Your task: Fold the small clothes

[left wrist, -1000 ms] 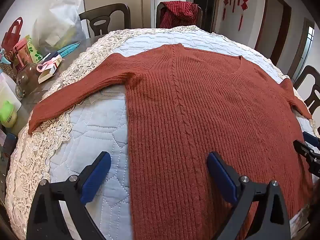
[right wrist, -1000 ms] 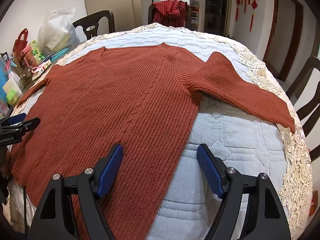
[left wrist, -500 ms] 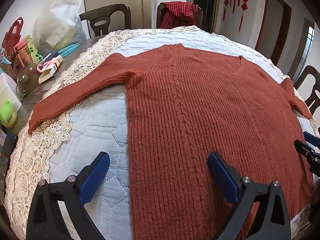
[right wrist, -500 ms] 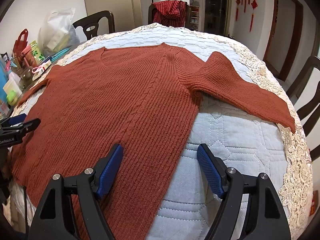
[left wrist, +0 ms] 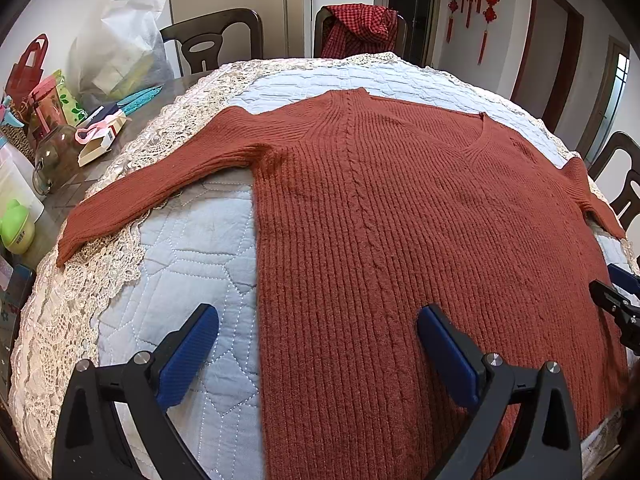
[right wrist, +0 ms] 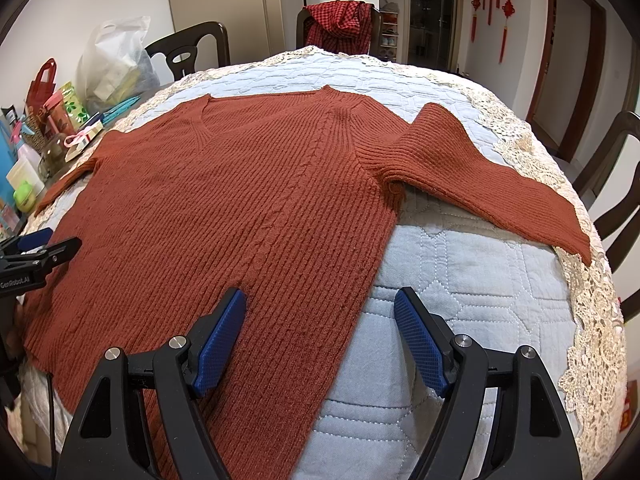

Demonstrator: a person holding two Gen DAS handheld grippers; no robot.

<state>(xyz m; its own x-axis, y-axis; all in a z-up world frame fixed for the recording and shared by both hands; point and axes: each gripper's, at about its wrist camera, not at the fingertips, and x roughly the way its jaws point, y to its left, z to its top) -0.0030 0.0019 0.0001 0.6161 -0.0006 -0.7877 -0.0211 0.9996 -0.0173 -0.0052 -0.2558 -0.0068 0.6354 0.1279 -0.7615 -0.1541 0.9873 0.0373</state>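
A rust-red ribbed knit sweater point(left wrist: 400, 220) lies flat and spread out on the quilted table cover, both sleeves stretched outward; it also shows in the right wrist view point(right wrist: 240, 216). My left gripper point(left wrist: 318, 338) is open and empty, above the sweater's left side edge near the hem. My right gripper point(right wrist: 320, 320) is open and empty, above the sweater's right side edge near the hem. The right gripper's tip shows at the right edge of the left wrist view point(left wrist: 612, 300); the left gripper shows at the left edge of the right wrist view point(right wrist: 36, 252).
A light blue quilted cover point(left wrist: 180, 280) with a lace border point(right wrist: 592, 320) covers the table. Bags, a jar, boxes and bottles point(left wrist: 52, 132) crowd the left side. Dark chairs point(left wrist: 216, 40) stand around; a red checked garment point(left wrist: 360, 28) hangs on the far one.
Both grippers have stayed open and nearly still; the left view shifted only very slightly. The sweater has not moved.
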